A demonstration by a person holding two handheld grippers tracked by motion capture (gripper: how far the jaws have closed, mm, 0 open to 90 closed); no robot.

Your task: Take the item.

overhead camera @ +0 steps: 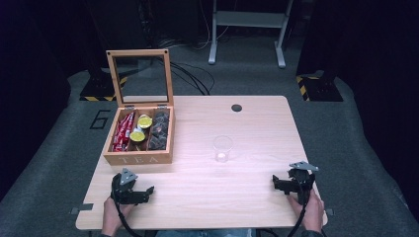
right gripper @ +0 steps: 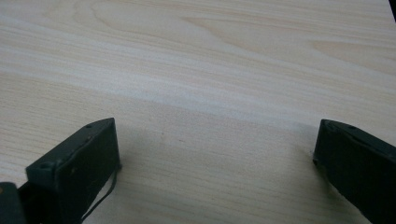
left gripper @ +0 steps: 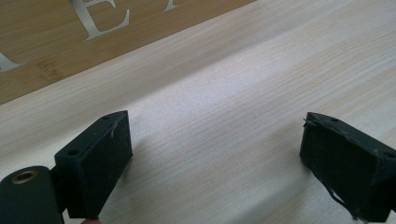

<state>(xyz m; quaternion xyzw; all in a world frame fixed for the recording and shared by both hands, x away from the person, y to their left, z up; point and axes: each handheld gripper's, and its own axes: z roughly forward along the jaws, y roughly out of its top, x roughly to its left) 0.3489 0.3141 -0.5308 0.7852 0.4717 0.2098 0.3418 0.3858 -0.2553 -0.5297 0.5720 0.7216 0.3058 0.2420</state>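
High view: one tea box (overhead camera: 139,157) at ten o'clock, one clear cup (overhead camera: 223,148) centre; left gripper (overhead camera: 143,193) and right gripper (overhead camera: 279,183) both spread, empty.

table (overhead camera: 197,192): light wood with wavy lines | box (overhead camera: 138,159): brown wood, pale letters TEA | packets (overhead camera: 123,132): red | round lids (overhead camera: 144,121): yellow | bags (overhead camera: 160,129): dark | cup (overhead camera: 223,148): clear | grippers (overhead camera: 142,193): black, grey plate on top | floor (overhead camera: 49,163): grey

Looking down from above at the pale rectangular wooden table (overhead camera: 197,197); skimming close over it, left nearest the lettered wooden tea box (left gripper: 70,42).
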